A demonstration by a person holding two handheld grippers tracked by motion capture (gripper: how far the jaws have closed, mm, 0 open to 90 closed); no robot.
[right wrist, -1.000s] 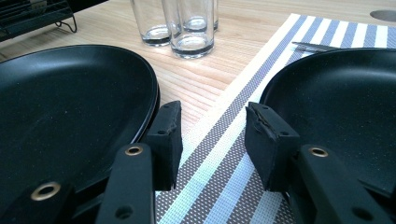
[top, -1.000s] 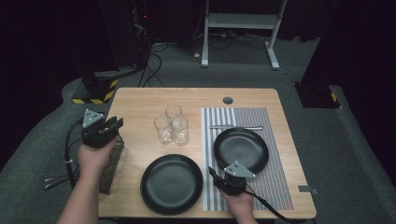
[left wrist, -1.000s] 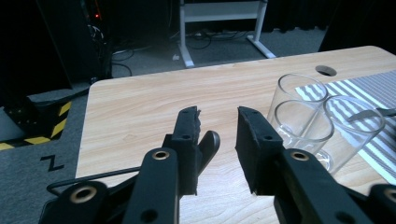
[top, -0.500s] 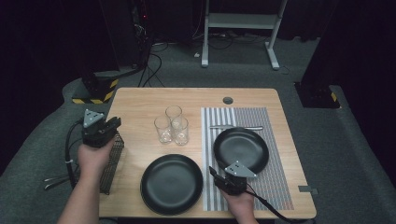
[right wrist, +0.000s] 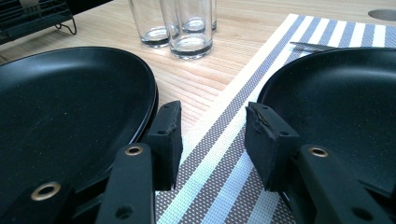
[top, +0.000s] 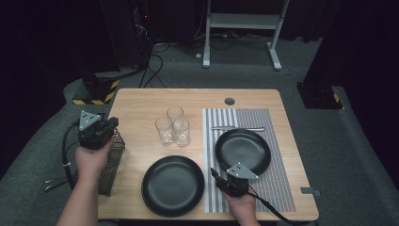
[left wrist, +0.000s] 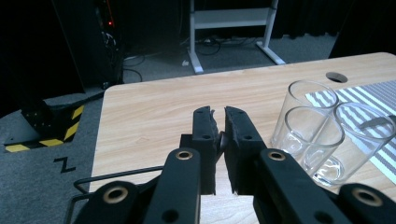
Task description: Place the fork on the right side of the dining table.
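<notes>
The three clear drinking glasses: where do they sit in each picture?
High view: three clear drinking glasses clustered mid-table, left of the striped placemat.
Left gripper view: right side, beyond the shut jaws.
Right gripper view: top centre.
Shared landmark: the striped placemat's edge beside them.

light: overhead, table bright | surround: dark | focus: sharp (slightly grainy)

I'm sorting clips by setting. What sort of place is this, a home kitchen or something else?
Probably a lab or studio, not a home: dark curtained walls, loose floor cables, hazard-striped base. Only the wooden table is dressed with plates and glasses.
</notes>
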